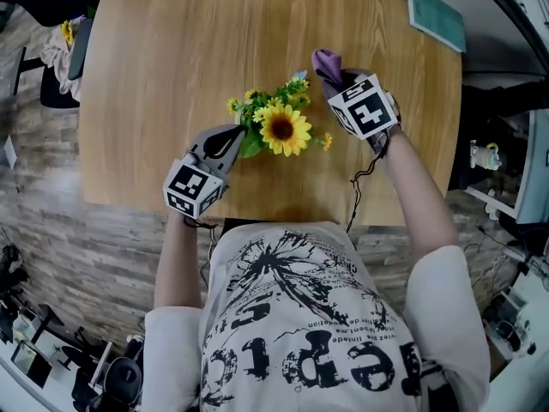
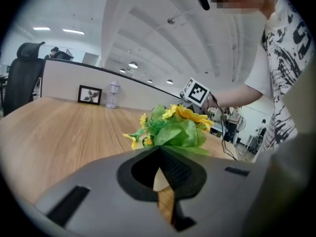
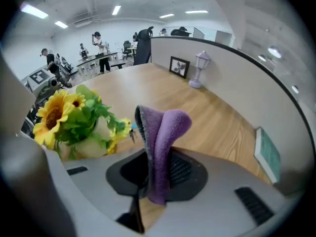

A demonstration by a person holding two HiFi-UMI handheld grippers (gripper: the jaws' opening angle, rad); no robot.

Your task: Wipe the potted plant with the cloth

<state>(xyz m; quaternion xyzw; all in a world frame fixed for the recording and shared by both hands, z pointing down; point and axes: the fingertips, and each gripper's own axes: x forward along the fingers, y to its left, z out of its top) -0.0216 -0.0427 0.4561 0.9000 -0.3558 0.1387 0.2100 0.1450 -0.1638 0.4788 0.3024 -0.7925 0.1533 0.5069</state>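
While your right claw (image 1: 333,77) squeezed the purple cloth (image 1: 326,60) beside the potted plant (image 1: 281,127) on the table (image 1: 171,58) — left claw (image 1: 232,139) shut by its leaves — wiping looked ready to start; next you needed a soft rub.

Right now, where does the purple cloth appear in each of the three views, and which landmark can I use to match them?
Head view: the purple cloth is right of centre in the upper half, sticking out of the right gripper.
Left gripper view: not in it.
Right gripper view: in the centre, clamped between the jaws.
Shared landmark: the sunflower plant, left of the cloth in both views that show it.
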